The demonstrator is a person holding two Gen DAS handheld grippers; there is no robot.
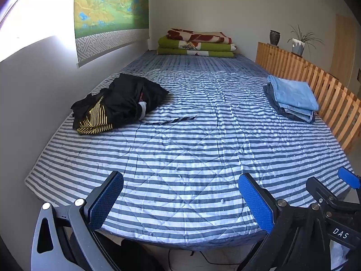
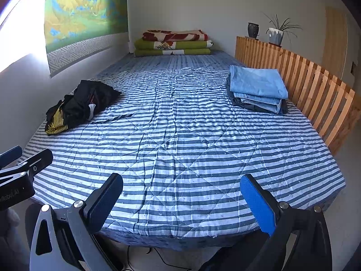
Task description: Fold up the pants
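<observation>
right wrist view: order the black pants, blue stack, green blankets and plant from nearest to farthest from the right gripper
From the right gripper:
1. Black pants, crumpled at left by the wall; blue stack, at right by the slats: too close to call.
2. Green blankets, far end of bed.
3. Plant, far right, on the slatted rail.

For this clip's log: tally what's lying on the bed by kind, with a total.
Crumpled black garment pile, unfolded: 1
Folded stack of blue pants: 1
Stack of folded blankets at the far end: 1
Loose dark strap beside the pile: 1
Total: 4

The number of garments within each pile cannot be told.
</observation>
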